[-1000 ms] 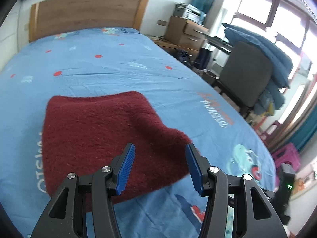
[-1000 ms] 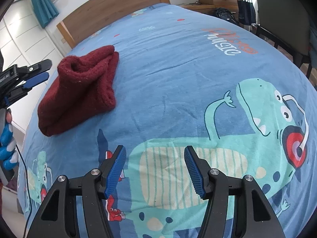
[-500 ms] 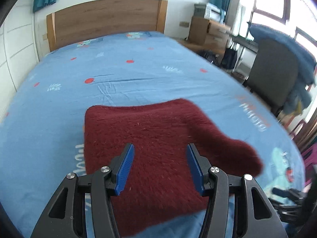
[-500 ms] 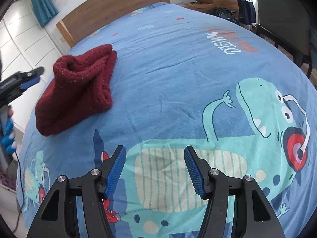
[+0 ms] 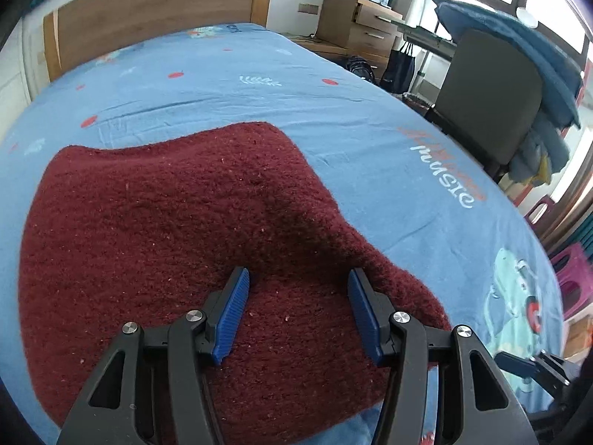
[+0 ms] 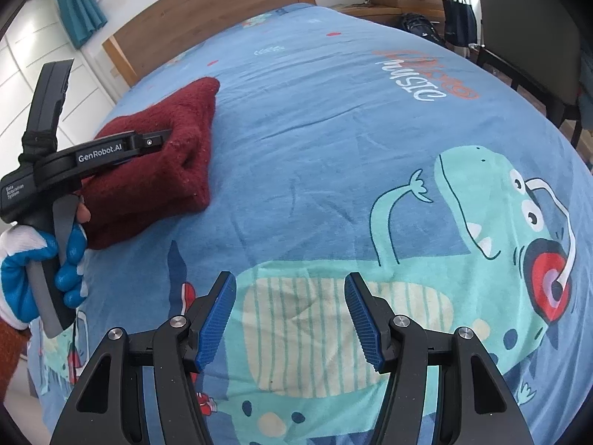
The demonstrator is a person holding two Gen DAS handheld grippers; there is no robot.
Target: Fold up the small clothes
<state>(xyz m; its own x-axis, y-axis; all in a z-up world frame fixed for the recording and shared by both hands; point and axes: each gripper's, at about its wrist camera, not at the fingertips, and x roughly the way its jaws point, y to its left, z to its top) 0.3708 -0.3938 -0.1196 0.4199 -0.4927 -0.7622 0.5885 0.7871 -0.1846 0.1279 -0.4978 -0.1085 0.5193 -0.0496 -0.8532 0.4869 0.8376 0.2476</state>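
A: Left gripper (image 5: 296, 315): jaws wide apart, nothing between the blue pads (image 5: 231, 317). It sits low over the near part of the red garment (image 5: 178, 230); cannot tell whether the tips touch the knit.

B: Right gripper (image 6: 291, 320)?

A: Also wide open, holding nothing. It hangs over the dinosaur print (image 6: 463, 230) on the blue sheet (image 6: 315, 118), well apart from the garment (image 6: 163, 163).

B: Where does the garment lie?

A: On the sheet (image 5: 222, 85), on the left half of the bed, between the left gripper and the headboard (image 5: 155, 15). From the right wrist view the left gripper (image 6: 152, 141) reaches across its near edge, held by a gloved hand (image 6: 40, 270).

B: Which way does it run?

A: Long axis roughly from the foot-side left edge of the bed toward the headboard. One end narrows to a blunt corner that points toward the headboard in the right view; the wider, thicker end is nearest the hand. A fold shows along its right side.

B: Change from a second ago?

A: The left gripper has moved in over the garment; before, it hung off to the side of it. The garment has shifted only slightly. The right gripper has not moved, and both jaw gaps are unchanged.
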